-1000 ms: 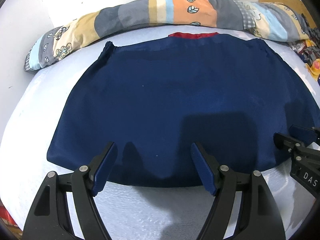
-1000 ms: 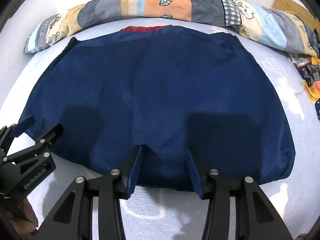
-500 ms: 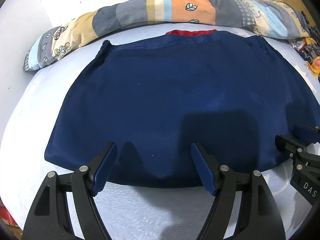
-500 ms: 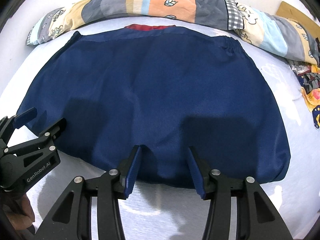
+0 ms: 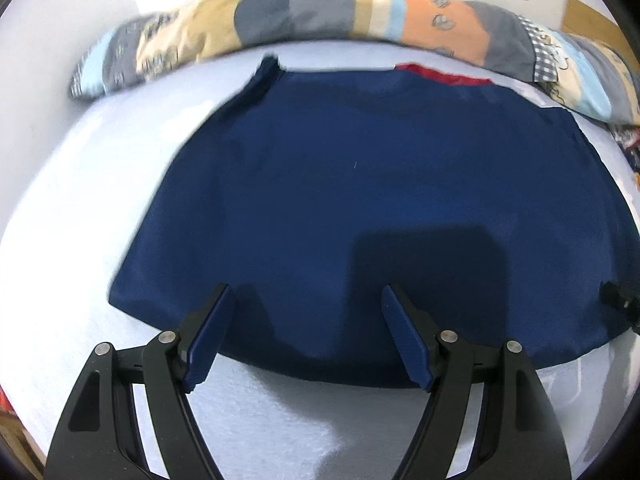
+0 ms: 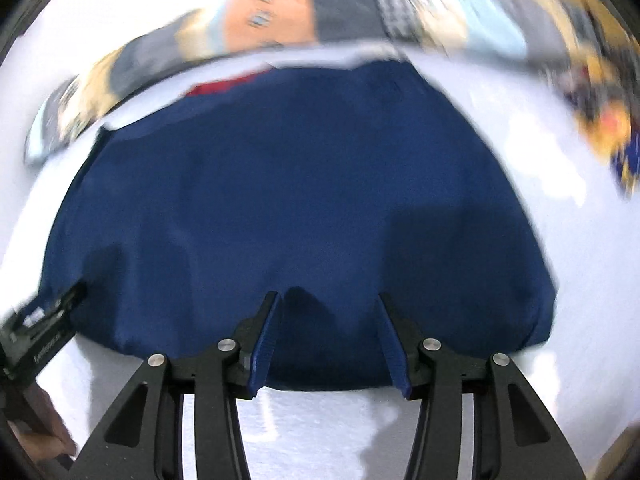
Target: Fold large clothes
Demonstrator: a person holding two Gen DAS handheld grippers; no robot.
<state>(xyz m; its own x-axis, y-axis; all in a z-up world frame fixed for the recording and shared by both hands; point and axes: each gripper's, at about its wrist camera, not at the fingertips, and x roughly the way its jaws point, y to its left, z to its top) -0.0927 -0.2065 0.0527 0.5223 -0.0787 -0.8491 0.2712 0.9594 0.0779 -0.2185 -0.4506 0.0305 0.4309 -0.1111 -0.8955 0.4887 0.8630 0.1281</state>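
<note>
A large navy blue garment (image 5: 360, 200) lies spread flat on the white bed, a red strip (image 5: 440, 76) showing at its far edge. It also fills the right wrist view (image 6: 300, 200). My left gripper (image 5: 306, 300) is open and empty, its fingers over the garment's near hem toward the left. My right gripper (image 6: 328, 300) is open and empty over the near hem toward the right. The left gripper shows at the left edge of the right wrist view (image 6: 48, 320); the right gripper's tip shows at the right edge of the left wrist view (image 5: 620, 300).
A long patchwork bolster (image 5: 340, 16) lies along the bed's far edge against the wall. A pile of colourful cloth (image 6: 608, 120) sits at the far right. A wooden board (image 5: 592, 20) stands at the back right. White sheet (image 5: 80, 200) surrounds the garment.
Both grippers have swung apart: the left view has shifted left, the right view right and is motion-blurred. The jaws stay open and the garment has not moved.
</note>
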